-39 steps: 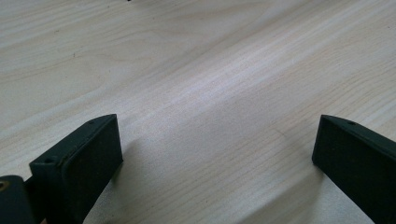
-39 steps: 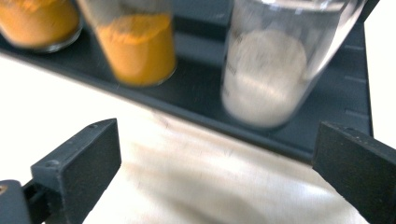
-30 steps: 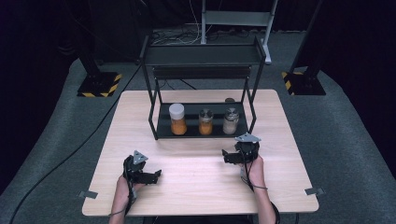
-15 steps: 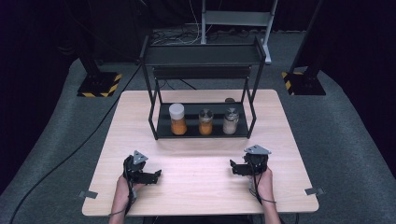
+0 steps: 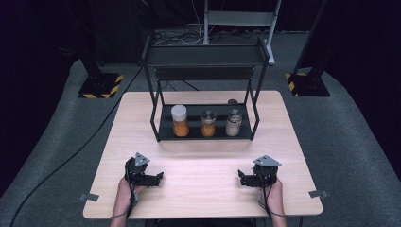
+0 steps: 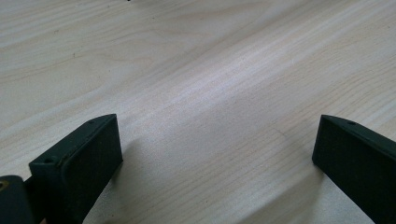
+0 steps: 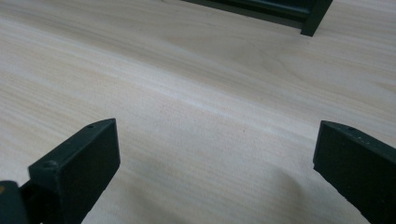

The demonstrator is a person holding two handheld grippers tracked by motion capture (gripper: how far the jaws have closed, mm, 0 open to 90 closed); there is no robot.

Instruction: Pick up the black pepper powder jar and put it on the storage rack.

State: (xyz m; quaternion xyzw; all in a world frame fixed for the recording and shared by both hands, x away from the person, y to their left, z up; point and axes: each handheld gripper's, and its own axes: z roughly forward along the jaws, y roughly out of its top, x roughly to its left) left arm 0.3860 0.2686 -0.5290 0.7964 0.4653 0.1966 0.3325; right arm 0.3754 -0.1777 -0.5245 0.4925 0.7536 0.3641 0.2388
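We hold the left gripper [image 5: 158,177] at 7 o'clock and the right gripper [image 5: 242,178] at 5 o'clock on the table [image 5: 198,165], jaws wide apart and empty, the jars [image 5: 208,124] well apart at 12 o'clock in the rack [image 5: 257,64].

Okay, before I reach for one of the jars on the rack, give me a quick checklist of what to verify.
1. Left gripper open, holding nothing: ok.
2. Right gripper open, holding nothing: ok.
3. Three jars upright on the rack's lower shelf: white-lidded jar, middle jar, pale jar: ok.
4. Bare table between grippers and rack: ok.
5. Gaps between jars wide enough for the jaws: cannot tell.
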